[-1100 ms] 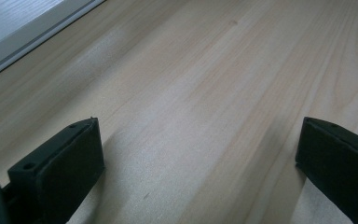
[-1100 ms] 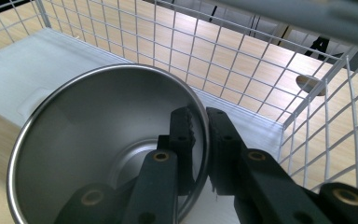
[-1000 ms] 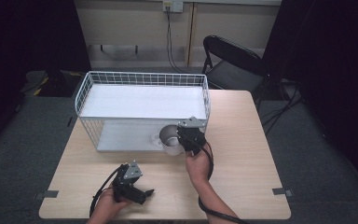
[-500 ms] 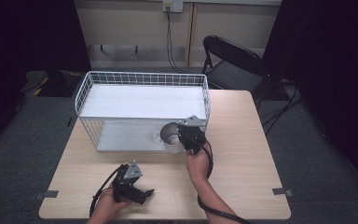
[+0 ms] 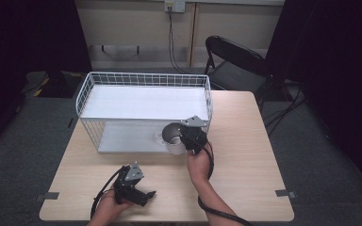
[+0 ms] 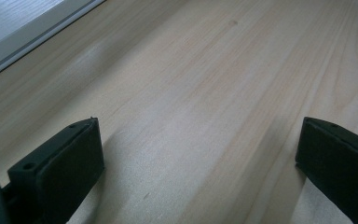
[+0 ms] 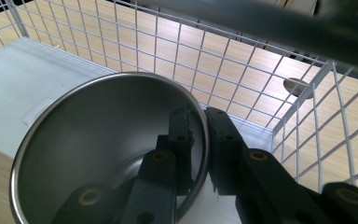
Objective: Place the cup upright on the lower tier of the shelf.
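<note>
At centre frame in the high view, the right tool [image 5: 186, 140] pinches the rim of the steel cup [image 5: 171, 133], one jaw inside, one outside, at the wire rack's [image 5: 143, 79] lower shelf; lower left, the left tool [image 5: 141, 194] rests on the table [image 5: 245, 141], jaws spread wide, holding nothing.

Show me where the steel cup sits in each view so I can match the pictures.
High view: steel cup right of centre, at the white wire basket's open front, its rim pinched by the right gripper.
Left gripper view: not in it.
Right gripper view: cup lower left, jaws clamped on its rim.
Shared landmark: the basket.
</note>
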`<act>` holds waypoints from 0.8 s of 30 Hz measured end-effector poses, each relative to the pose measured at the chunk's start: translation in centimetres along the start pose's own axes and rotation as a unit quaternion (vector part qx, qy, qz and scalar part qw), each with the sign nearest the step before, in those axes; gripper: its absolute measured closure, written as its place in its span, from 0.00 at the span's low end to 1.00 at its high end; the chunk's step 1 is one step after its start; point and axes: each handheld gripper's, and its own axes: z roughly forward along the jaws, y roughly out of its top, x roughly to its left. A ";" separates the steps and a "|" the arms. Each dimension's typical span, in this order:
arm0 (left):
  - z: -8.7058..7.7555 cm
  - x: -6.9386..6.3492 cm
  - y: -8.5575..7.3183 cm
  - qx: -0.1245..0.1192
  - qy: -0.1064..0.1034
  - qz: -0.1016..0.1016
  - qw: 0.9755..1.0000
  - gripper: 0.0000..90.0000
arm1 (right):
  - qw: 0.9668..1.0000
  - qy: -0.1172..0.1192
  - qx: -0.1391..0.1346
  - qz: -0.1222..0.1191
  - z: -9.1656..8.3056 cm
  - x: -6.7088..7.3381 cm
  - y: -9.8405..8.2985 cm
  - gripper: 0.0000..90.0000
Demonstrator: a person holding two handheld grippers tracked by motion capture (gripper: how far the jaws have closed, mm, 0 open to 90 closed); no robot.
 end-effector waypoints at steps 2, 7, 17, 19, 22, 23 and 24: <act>0.0 0.0 0.0 0.000 0.000 0.000 1.000 0.00 | 1.000 -0.004 -0.007 0.000 -0.1 0.0 0.1 0.84; 0.0 0.0 0.0 0.000 0.000 0.000 1.000 0.00 | 1.000 -0.004 -0.002 0.001 0.0 0.0 0.2 0.75; 0.0 0.0 0.0 0.001 0.000 0.001 1.000 0.00 | 1.000 0.000 0.000 0.003 0.0 -0.7 -0.1 0.63; 0.0 0.0 0.0 0.001 0.000 0.001 1.000 0.00 | 1.000 -0.001 -0.002 -0.001 -0.1 -0.7 -0.1 0.61; 0.0 0.0 0.0 0.001 0.000 0.001 1.000 0.00 | 1.000 0.007 -0.005 -0.002 -0.3 -0.6 0.1 0.57; 0.0 0.0 0.0 0.001 0.000 0.001 1.000 0.00 | 1.000 0.011 -0.008 -0.005 -0.5 -0.5 0.2 0.55; 0.0 0.0 0.0 0.000 0.000 0.001 1.000 0.00 | 1.000 0.011 -0.008 -0.005 -0.5 -0.5 0.2 0.55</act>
